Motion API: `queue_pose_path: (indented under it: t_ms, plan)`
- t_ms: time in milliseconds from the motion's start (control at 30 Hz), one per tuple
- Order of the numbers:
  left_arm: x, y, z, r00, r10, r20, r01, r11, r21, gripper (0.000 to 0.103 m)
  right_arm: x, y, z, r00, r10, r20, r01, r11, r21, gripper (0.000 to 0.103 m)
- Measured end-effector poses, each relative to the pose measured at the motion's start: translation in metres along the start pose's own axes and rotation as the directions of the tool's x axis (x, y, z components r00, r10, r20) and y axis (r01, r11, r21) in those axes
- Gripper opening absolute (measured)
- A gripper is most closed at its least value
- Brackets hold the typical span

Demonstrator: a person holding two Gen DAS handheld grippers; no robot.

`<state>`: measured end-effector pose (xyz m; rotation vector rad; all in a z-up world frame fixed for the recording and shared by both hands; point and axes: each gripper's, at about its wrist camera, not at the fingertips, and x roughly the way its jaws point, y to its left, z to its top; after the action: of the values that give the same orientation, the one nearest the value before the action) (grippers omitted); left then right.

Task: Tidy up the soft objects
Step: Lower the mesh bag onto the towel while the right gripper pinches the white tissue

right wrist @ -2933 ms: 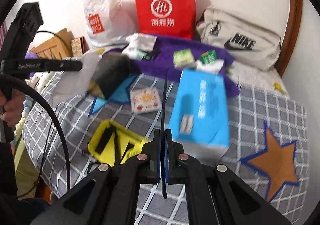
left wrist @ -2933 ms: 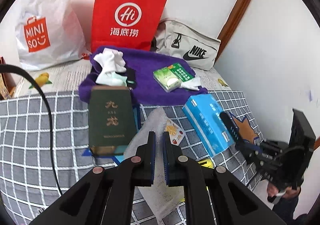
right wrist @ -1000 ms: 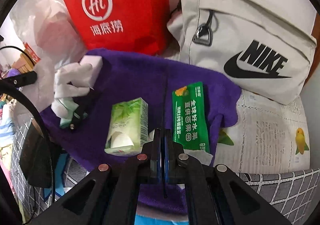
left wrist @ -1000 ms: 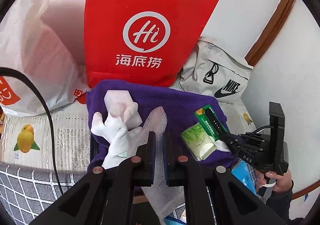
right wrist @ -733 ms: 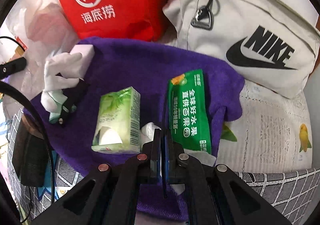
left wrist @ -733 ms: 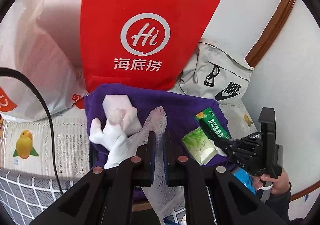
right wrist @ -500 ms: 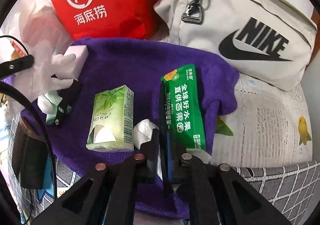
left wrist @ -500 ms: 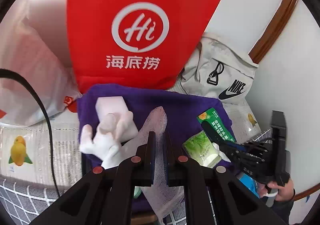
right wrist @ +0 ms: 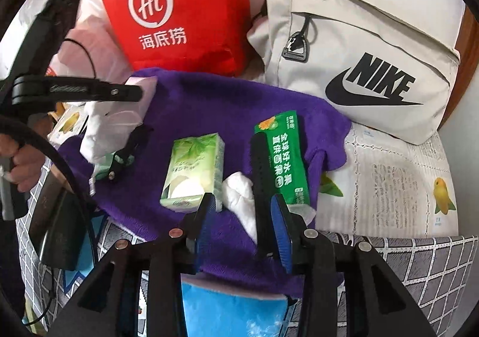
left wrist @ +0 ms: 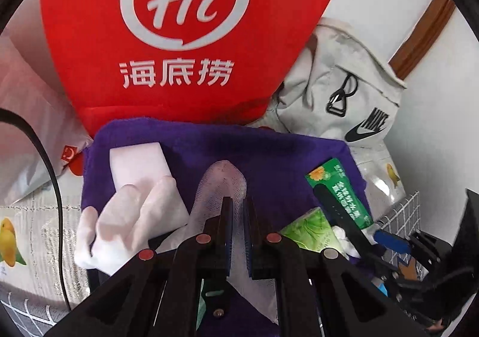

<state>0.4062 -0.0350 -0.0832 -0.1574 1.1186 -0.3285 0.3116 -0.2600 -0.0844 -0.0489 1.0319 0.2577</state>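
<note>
Purple towel [right wrist: 209, 103] was spread on the bed and served as the gathering place for the soft things, with the red paper bag [left wrist: 167, 37] and the grey Nike bag [right wrist: 359, 61] standing behind it. On it were seen a white glove [left wrist: 125, 217] over a white sponge block [left wrist: 134, 160], a pale green tissue pack [right wrist: 194, 169], a green wet-wipe packet [right wrist: 284, 157] and a crumpled white tissue [right wrist: 239, 193].

Half a second earlier the right claw [right wrist: 242, 217] had been closed almost fully on a black strap [right wrist: 260, 181]; now its jaws were parted wide, and the strap lay along the wipe packet's left edge, apparently released onto the towel. That item was judged to be delivered, so the right claw was free for another piece from the checked bedcover [right wrist: 419, 262].

The left claw [left wrist: 236, 217] was kept nearly closed on a white mesh cloth [left wrist: 221, 184], which had been carried forward over the towel since the earlier views and hung just beside the glove. Whether the cloth already touched the towel could not be told. Its release there was judged to be the step in hand.
</note>
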Motion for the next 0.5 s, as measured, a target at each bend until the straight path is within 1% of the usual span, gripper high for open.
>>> queue_pose_path:
  t_ms: [67,167,200,233,300,367,500]
  plan:
    - [0.007,0.0,-0.001,1.0,0.004,-0.022,-0.004,1.0,-0.006,0.007,-0.002,0.001,-0.002,1.0,-0.002,0.009,0.002,1.0,-0.009,0.039]
    - [0.01,-0.003,-0.002,0.999,-0.001,-0.033,0.0,1.0,-0.005,0.007,-0.006,0.005,-0.004,1.0,-0.004,0.022,0.004,1.0,-0.018,0.039]
    - [0.01,-0.004,-0.003,0.999,-0.006,-0.038,0.006,1.0,-0.006,0.009,-0.006,0.005,-0.004,1.0,-0.005,0.023,0.005,1.0,-0.018,0.039]
    - [0.01,-0.005,-0.003,0.999,-0.015,-0.043,0.015,1.0,-0.006,0.013,-0.008,0.005,-0.004,1.0,-0.003,0.026,0.003,1.0,-0.016,0.039]
    - [0.01,-0.009,-0.004,0.998,-0.022,-0.052,0.021,1.0,-0.009,0.032,-0.01,0.004,-0.005,1.0,0.004,0.027,-0.004,1.0,-0.014,0.039]
    - [0.009,-0.01,-0.005,0.998,-0.02,-0.058,0.02,1.0,-0.016,0.043,-0.013,0.004,-0.007,0.999,0.01,0.032,-0.01,1.0,-0.006,0.039]
    - [0.004,-0.014,-0.007,0.998,-0.023,-0.059,0.021,0.999,-0.025,0.043,-0.022,0.005,-0.011,0.999,0.013,0.043,-0.013,1.0,-0.001,0.039]
